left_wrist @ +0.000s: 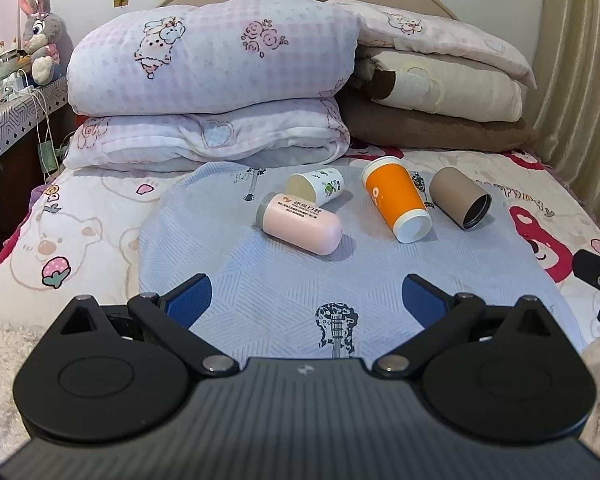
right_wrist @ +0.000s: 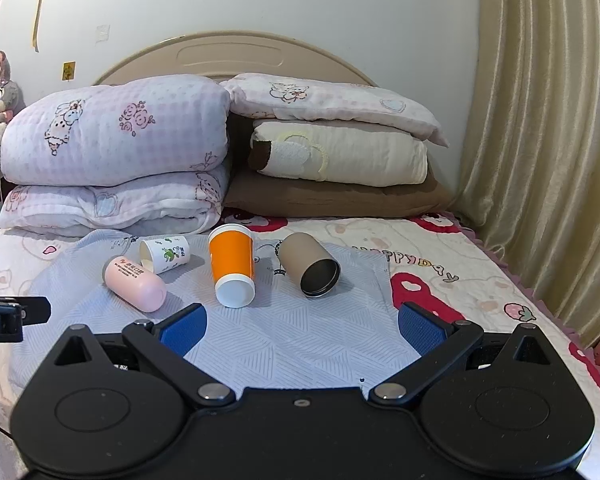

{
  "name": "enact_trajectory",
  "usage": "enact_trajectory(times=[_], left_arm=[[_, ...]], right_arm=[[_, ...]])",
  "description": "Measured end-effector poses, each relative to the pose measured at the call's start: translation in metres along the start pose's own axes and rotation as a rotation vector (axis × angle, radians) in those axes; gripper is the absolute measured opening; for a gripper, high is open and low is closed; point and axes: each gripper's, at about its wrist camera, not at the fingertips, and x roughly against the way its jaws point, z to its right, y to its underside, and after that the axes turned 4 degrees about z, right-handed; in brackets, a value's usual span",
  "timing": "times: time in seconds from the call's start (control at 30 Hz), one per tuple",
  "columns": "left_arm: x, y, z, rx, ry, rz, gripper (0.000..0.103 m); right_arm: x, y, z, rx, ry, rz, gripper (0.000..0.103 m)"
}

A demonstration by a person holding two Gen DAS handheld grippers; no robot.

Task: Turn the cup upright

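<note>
Left gripper (left_wrist: 306,300): jaws spread wide, blue pads facing each other, nothing between them, held low and level, pointing forward. Right gripper (right_wrist: 300,330): same pose, jaws wide apart, nothing gripped. Each gripper's black body shows at the edge of the other's view, side by side.

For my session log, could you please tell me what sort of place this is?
Almost certainly a bedroom: a bed with a curved headboard, folded quilts stacked on it, and a plush rabbit beside it.
</note>
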Motion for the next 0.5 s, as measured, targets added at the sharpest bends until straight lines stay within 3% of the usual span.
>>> enact_trajectory(times=[0.5], left_arm=[[-0.0002, 0.0013, -0.0033, 0.027, 0.025, -0.009, 0.103]], right_arm=[[-0.0027, -0.0007, -0.002, 0.009, 0.004, -0.011, 0.103]])
